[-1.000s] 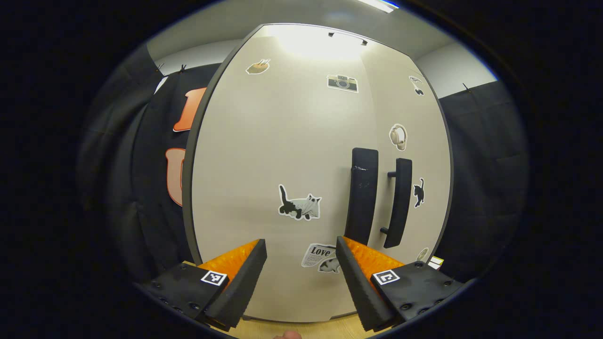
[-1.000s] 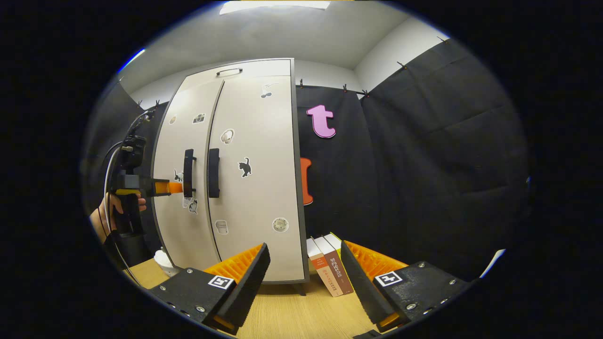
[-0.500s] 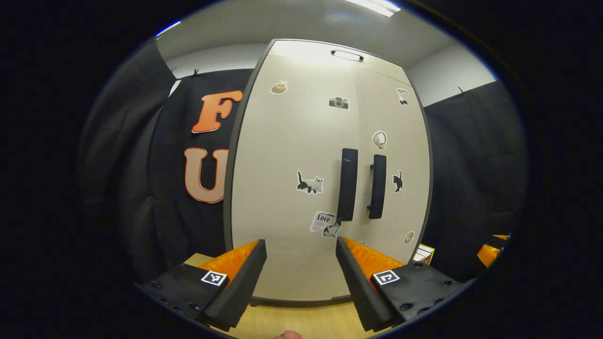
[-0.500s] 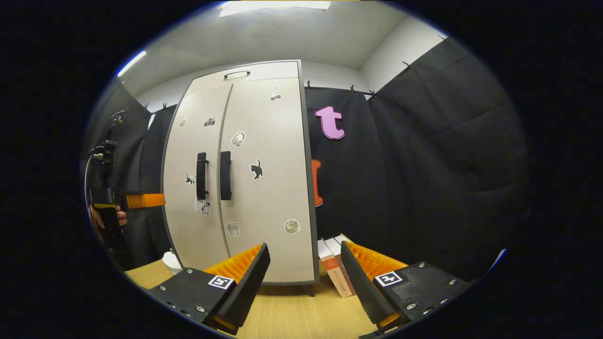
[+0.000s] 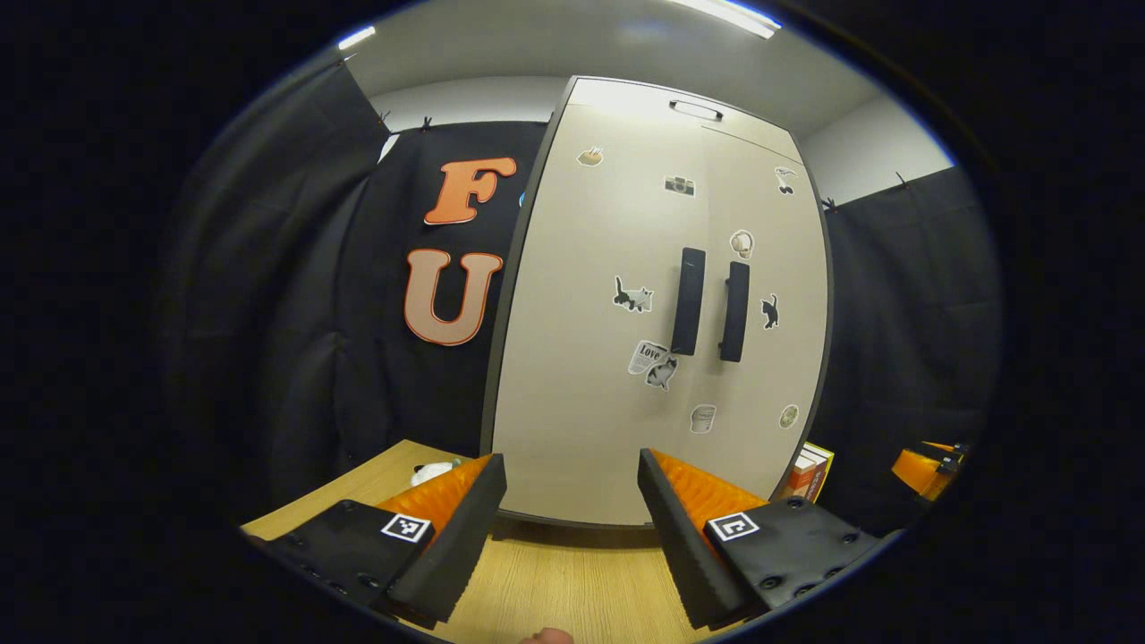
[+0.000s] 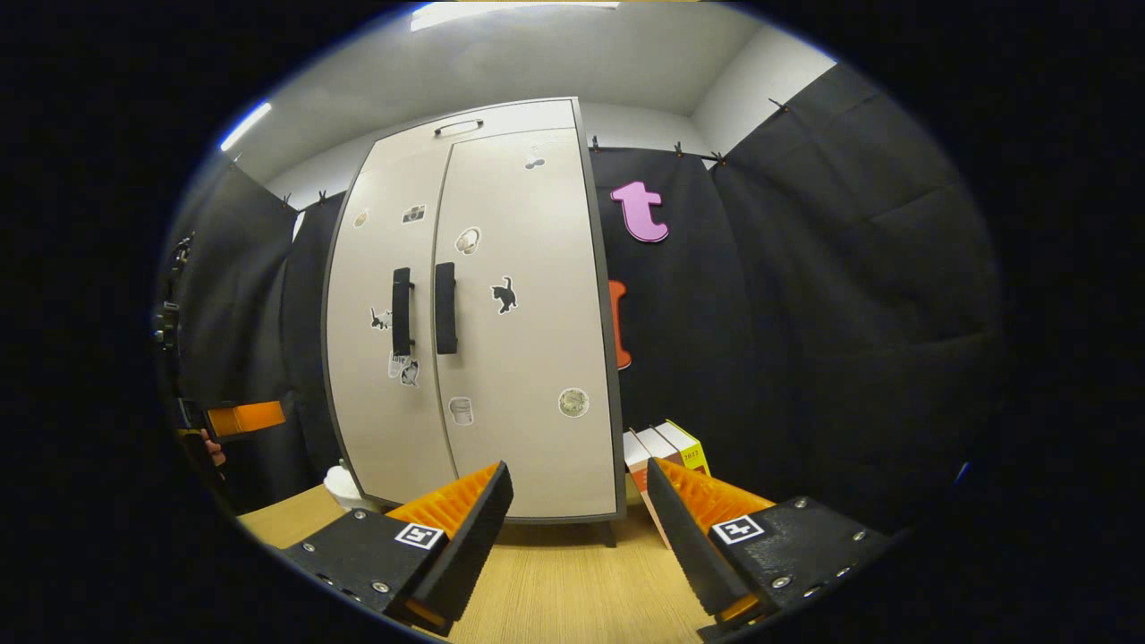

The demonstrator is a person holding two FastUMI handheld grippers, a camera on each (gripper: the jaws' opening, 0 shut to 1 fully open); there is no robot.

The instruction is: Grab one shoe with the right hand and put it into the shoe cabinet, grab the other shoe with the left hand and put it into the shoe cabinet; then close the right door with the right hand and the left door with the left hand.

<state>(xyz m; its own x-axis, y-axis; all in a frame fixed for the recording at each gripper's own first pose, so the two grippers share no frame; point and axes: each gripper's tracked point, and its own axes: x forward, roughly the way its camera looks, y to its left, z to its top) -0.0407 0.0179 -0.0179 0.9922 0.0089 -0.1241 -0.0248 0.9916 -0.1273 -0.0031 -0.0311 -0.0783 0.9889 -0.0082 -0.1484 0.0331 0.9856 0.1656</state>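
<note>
Left gripper view: the left tool sits at the bottom of the frame with its fingers spread apart and nothing between them, above the wooden surface. The shoe cabinet stands upright in the middle of the frame, both doors shut, its two dark handles side by side near the seam. Books stand at the lower right, just beside the cabinet. In the right gripper view the right tool at the bottom is likewise spread and empty, the shoe cabinet fills the centre left, and the left tool shows at the far left edge, apart from the cabinet.
</note>
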